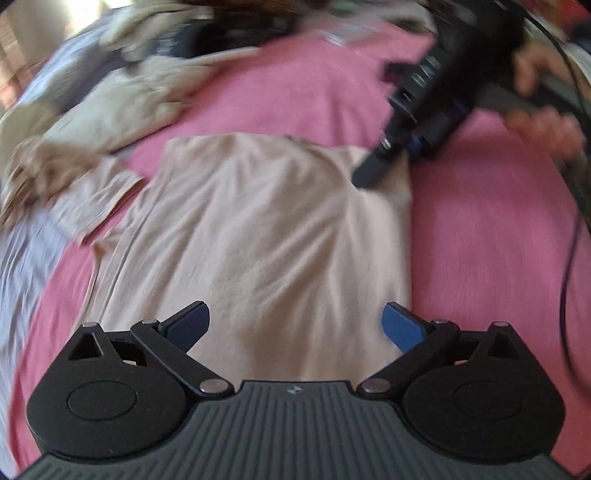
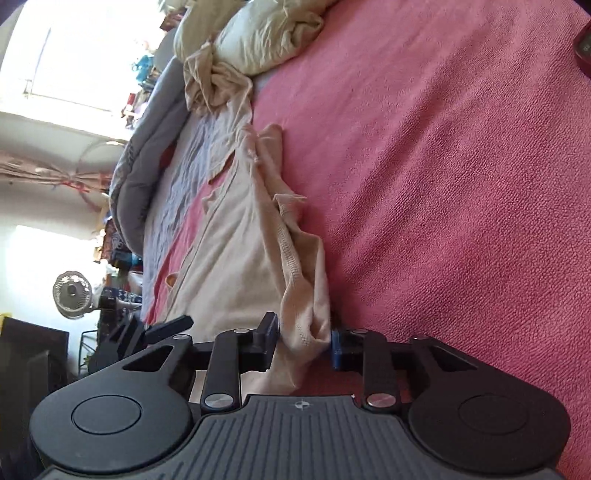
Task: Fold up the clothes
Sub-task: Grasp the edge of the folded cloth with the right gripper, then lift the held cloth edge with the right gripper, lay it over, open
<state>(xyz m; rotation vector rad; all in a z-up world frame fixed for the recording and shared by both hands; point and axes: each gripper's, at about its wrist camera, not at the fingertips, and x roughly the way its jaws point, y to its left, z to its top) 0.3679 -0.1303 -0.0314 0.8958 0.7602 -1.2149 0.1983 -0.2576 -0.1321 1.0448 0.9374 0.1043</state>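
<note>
1. Two grippers work one beige shirt, which lies flat on the pink blanket covering the bed.
2. Right gripper: closed on a bunched fold at the shirt's edge; cloth fills the gap between both pads. A hand holds it at the shirt's far right corner in the left view.
3. Left gripper: jaws spread wide, nothing between them, hovering over the near end of the shirt.
4. Step in hand, as judged: secure two corners before carrying one edge across for a fold.
   - Bring the left gripper onto the near right corner, on the same edge the right gripper holds.
   - Pinch both layers, not the blanket beneath.
   - Lift both corners together, keep the edge taut, and lay it down square to the opposite side.
   - Check the right grip first; a thick wad of cloth may slip or drag wrinkles across the panel.
5. Surroundings:
   - A sleeve sticks out on the left side, rumpled, and will need tucking in.
   - A tan garment lies heaped just beyond the sleeve, near enough to snag.
   - A pillow and grey quilt occupy the bed's far side.
   - A fan stands off the bed, well apart.
   - A cable trails across the blanket on the right; keep it off the shirt.
</note>
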